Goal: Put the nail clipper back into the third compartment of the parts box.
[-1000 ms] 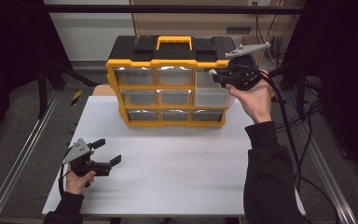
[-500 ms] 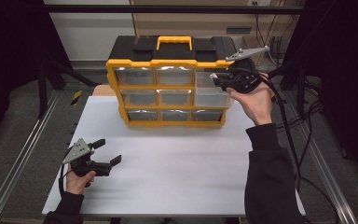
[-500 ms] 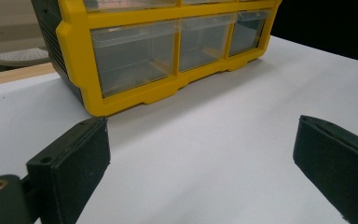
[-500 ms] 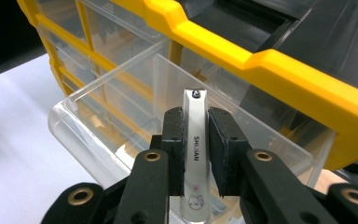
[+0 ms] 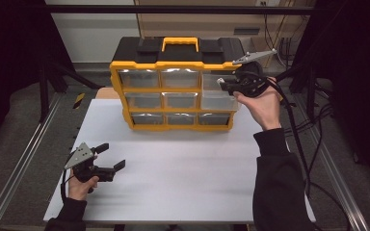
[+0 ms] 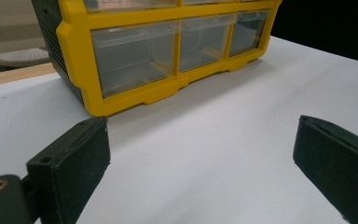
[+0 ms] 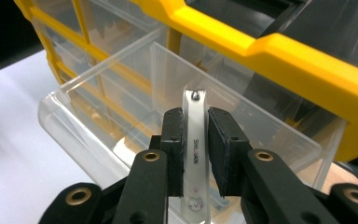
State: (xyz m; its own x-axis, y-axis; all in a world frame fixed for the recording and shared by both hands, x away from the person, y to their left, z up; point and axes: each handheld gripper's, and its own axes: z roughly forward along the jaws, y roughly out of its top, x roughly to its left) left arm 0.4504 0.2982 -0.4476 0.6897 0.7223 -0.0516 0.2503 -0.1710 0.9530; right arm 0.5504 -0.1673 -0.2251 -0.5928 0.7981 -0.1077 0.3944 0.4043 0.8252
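Currently right gripper (image 7: pixel 196 154) pinches a flat silver metal nail clipper (image 7: pixel 195 154) above the pulled-out clear plastic drawer (image 7: pixel 98 121) of the yellow-framed organiser (image 5: pixel 173 86); left gripper (image 5: pixel 110 158) wide open, holding nothing.

White table top (image 5: pixel 183 183), grey floor (image 5: pixel 24 130), metal rails (image 5: pixel 14 173), dark surroundings, pale back wall (image 5: pixel 96 33)

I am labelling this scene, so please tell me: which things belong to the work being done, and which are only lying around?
In the job:
- right hand-held gripper, shut on the nail clipper
- pulled-out clear drawer
- yellow organizer

Just there:
- left hand-held gripper, open, holding nothing
- white table
- the other drawers, closed
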